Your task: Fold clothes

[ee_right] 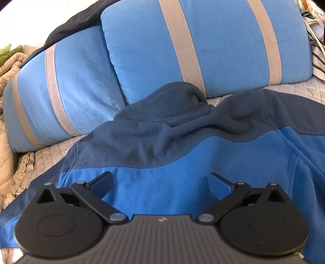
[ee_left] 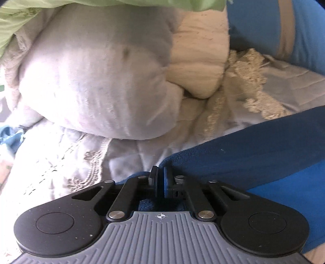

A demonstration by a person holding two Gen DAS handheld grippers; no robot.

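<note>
Quilted pale bedding (ee_right: 294,91) covers the surface under both of our tools, with two blue cushions striped in beige (ee_right: 203,50) propped along the top of the right wrist view.

Starting at our left gripper (ee_left: 160,178), low in the centre of its frame: the jaws are clenched tight on a fold of the blue fleece jacket (ee_left: 254,152), and a sliver of blue cloth shows pinched between the pads. We tilt this tool downward toward the bed. From the pinch the fleece runs off to the lower right of the frame as a dark navy band above a brighter blue one. Beyond the fingertips lies a heap of white and cream linens (ee_left: 91,81) with a lace trim (ee_left: 254,81), filling the middle and left of the frame; a light green cloth (ee_left: 142,4) edges the top.

Our right gripper (ee_right: 161,182) sits low in its frame, jaws spread wide and released, with nothing between them. It hovers angled down over the bright blue body of the jacket; whether the fingertips touch the fleece we cannot tell. Outward from it, the jacket's navy shoulders and collar bunch up in the centre of the frame, against the foot of the cushions. A dark garment (ee_right: 77,22) lies draped behind the left cushion at the upper left.
</note>
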